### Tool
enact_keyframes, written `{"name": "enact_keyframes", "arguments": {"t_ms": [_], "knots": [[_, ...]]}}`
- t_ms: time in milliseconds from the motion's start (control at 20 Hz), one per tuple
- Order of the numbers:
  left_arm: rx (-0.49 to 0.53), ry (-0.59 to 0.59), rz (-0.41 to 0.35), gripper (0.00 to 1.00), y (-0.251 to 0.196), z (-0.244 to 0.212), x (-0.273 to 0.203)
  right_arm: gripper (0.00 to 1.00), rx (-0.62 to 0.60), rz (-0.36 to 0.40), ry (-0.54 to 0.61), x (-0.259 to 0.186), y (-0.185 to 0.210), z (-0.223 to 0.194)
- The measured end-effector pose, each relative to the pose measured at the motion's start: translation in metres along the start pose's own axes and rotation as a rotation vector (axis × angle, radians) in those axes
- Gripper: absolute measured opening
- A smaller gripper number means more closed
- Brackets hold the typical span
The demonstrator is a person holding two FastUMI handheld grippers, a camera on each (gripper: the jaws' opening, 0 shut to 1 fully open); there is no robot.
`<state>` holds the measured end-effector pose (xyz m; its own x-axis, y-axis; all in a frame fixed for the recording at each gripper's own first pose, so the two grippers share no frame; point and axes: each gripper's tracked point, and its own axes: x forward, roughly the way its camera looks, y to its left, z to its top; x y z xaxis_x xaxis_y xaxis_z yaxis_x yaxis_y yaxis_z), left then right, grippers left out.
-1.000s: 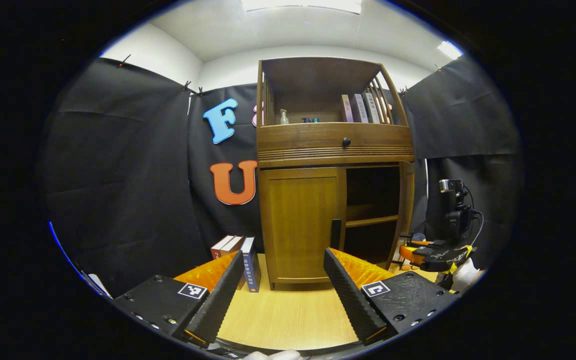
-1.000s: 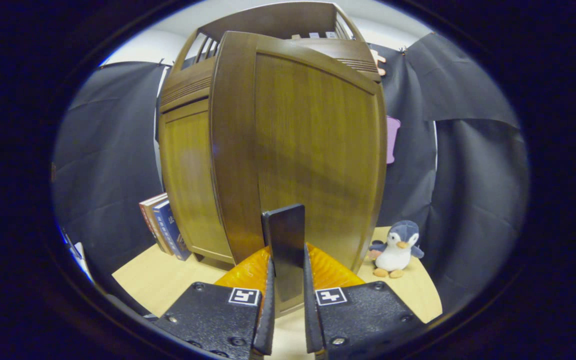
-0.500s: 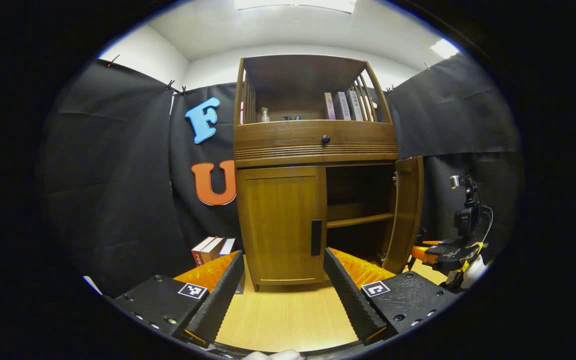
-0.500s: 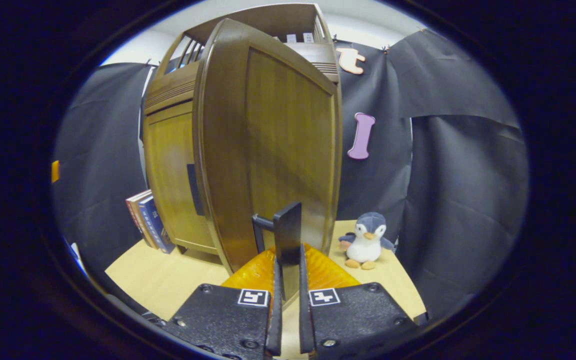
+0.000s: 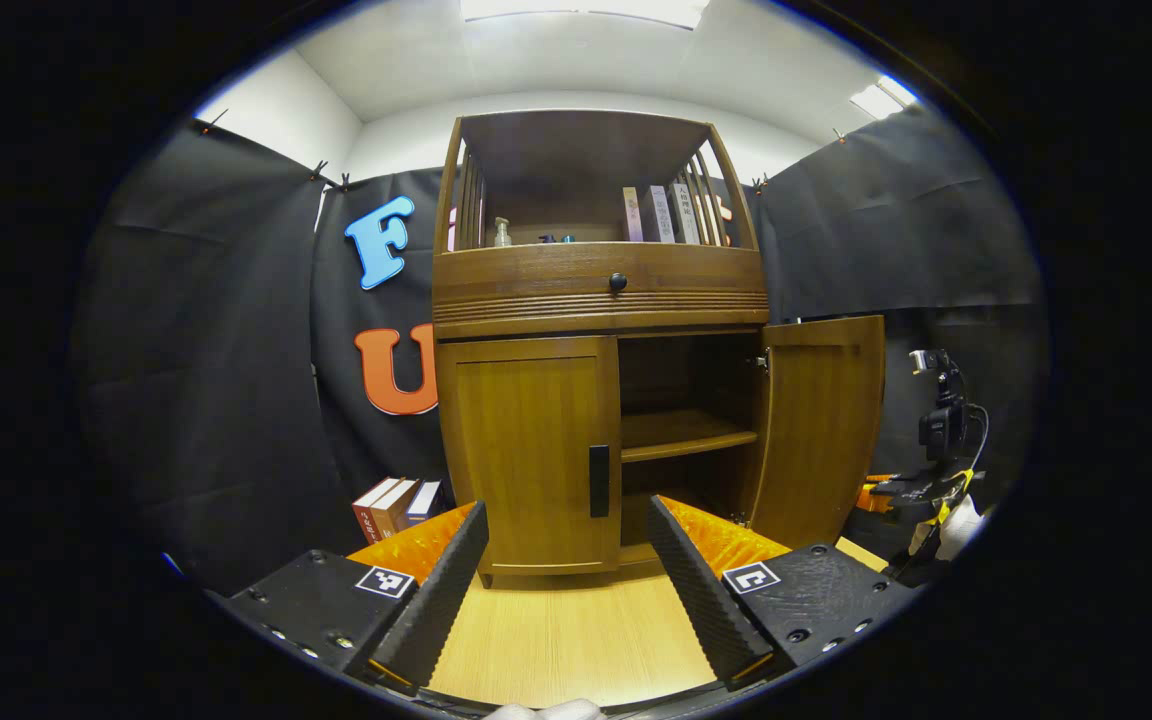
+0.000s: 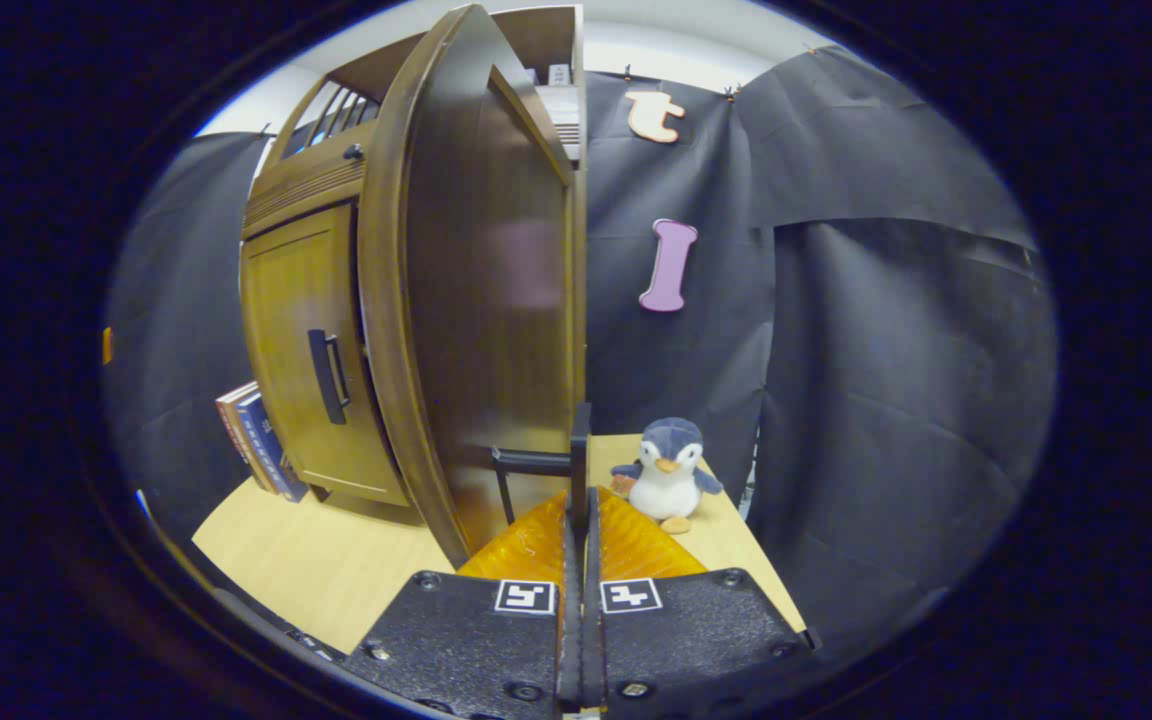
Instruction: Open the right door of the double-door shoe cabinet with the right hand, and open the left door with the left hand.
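Both of my tongs show, and I begin with the left gripper view. My left gripper (image 5: pixel 566 580) has its fingers wide apart and holds nothing; it hovers above the light wooden table (image 5: pixel 576 640), in front of the shoe cabinet (image 5: pixel 601 290). The left door (image 5: pixel 531 450) is closed, with its dark handle (image 5: pixel 599 481) at the inner edge. The right door (image 5: pixel 821 425) stands swung out, so I can see a shelf (image 5: pixel 686 435) inside. Farther off, beside this open door, is my right gripper (image 5: pixel 921 490), partly hidden by the door. On top of the cabinet stand some books (image 5: pixel 661 213) and a small bottle (image 5: pixel 502 232). More books (image 5: pixel 396 505) lean on the table at the left side of the cabinet.

In the right gripper view, my right gripper (image 6: pixel 578 560) has its fingers pressed together on the thin dark handle of the right door (image 6: pixel 581 460). The right door (image 6: pixel 476 300) is seen almost edge-on, close in front of the camera. Behind it, to the left, the closed left door (image 6: pixel 306 350) shows its own handle (image 6: pixel 328 376). A plush penguin (image 6: pixel 666 475) sits on the table near the black cloth wall.
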<state>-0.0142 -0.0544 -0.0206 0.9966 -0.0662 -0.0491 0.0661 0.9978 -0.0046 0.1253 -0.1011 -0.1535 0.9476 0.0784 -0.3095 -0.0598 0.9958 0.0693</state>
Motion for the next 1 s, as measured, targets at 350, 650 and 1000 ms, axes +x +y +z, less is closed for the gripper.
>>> {"name": "enact_keyframes", "arguments": {"t_ms": [350,650,1000], "knots": [[-0.005,0.004,-0.013,0.96,-0.010,-0.002,0.005,0.04,0.001,0.112,0.016,0.004,-0.033,0.008],[0.000,-0.002,-0.024,0.96,-0.015,0.003,0.006,0.04,-0.070,0.233,0.022,0.013,-0.056,0.012],[-0.001,-0.003,-0.041,0.96,-0.015,0.003,0.006,0.06,-0.125,0.255,0.025,0.006,-0.058,0.009]]}}
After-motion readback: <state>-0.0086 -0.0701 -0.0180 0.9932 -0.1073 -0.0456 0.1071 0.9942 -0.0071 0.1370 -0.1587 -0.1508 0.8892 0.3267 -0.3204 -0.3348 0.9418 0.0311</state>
